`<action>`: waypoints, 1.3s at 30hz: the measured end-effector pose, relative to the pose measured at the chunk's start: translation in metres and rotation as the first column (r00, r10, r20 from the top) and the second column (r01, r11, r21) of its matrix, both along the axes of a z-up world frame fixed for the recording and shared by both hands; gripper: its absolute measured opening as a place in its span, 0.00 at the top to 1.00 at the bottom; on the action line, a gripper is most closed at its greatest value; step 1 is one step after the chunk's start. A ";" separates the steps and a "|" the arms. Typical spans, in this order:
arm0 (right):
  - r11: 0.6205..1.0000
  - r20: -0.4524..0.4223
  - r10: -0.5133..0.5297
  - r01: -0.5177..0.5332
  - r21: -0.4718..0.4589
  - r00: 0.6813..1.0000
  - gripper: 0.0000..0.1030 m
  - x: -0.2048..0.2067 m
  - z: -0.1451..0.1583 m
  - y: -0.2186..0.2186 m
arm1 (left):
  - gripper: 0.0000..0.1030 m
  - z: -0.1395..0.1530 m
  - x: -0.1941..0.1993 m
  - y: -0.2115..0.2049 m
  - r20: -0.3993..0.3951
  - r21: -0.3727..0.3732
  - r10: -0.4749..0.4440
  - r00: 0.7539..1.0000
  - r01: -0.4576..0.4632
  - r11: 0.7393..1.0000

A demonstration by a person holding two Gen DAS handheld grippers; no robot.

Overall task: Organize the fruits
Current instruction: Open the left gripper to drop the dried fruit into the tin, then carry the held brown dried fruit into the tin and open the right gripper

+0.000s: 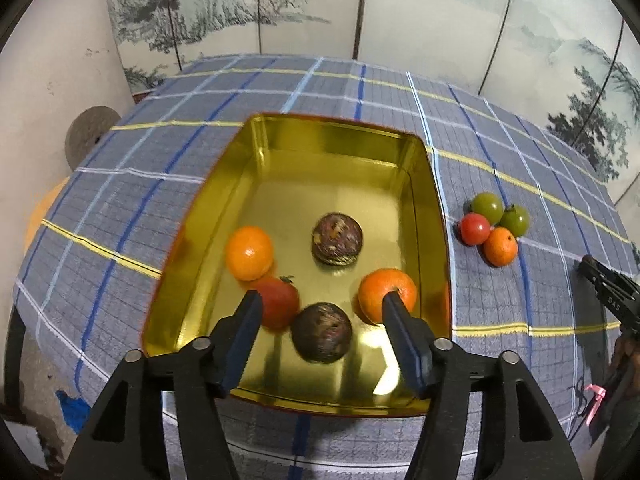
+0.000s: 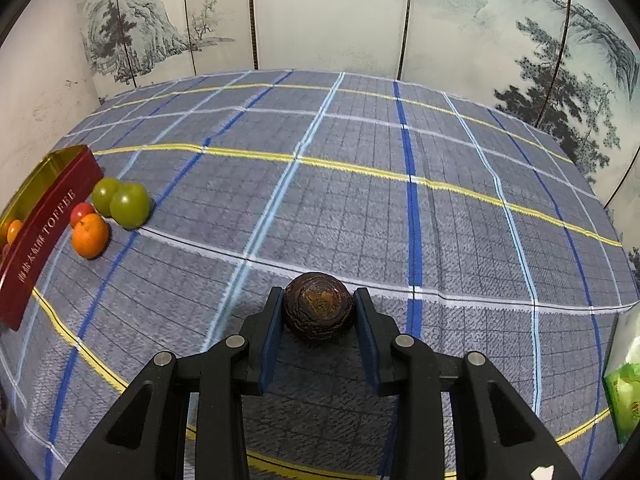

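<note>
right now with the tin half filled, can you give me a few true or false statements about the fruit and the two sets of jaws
1. The gold tin holds five fruits. True.
2. The right gripper has its jaws shut on a dark wrinkled fruit. True.
3. The left gripper is clamped on an orange. False: its jaws stand open above the tin with nothing held.
4. Four fruits sit on the plaid cloth beside the tin: two green fruits, a red one and an orange one. True.
5. All fruits in the tin are oranges. False: two oranges, a red fruit and two dark wrinkled ones.
</note>
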State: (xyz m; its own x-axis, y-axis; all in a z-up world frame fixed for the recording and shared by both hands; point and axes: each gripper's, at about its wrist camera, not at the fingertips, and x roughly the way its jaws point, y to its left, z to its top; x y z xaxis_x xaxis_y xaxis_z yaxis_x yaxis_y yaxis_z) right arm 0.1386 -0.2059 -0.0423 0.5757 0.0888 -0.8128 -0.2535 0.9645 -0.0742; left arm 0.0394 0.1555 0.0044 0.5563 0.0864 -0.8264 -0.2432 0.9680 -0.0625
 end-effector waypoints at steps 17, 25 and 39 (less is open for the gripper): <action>0.920 0.059 0.360 -0.365 0.141 0.931 0.69 -0.027 0.050 0.154 | 0.27 0.029 -0.038 0.050 0.129 0.098 0.135 0.982 -0.148 0.984; 0.843 0.047 0.518 -0.519 0.143 0.854 0.69 -0.043 0.043 0.240 | 0.27 0.020 -0.049 0.068 0.096 0.107 0.191 0.977 -0.201 0.974; 0.795 -0.029 0.603 -0.599 0.091 0.797 0.69 -0.044 0.010 0.314 | 0.27 0.012 -0.060 0.097 0.061 0.111 0.269 0.961 -0.274 0.955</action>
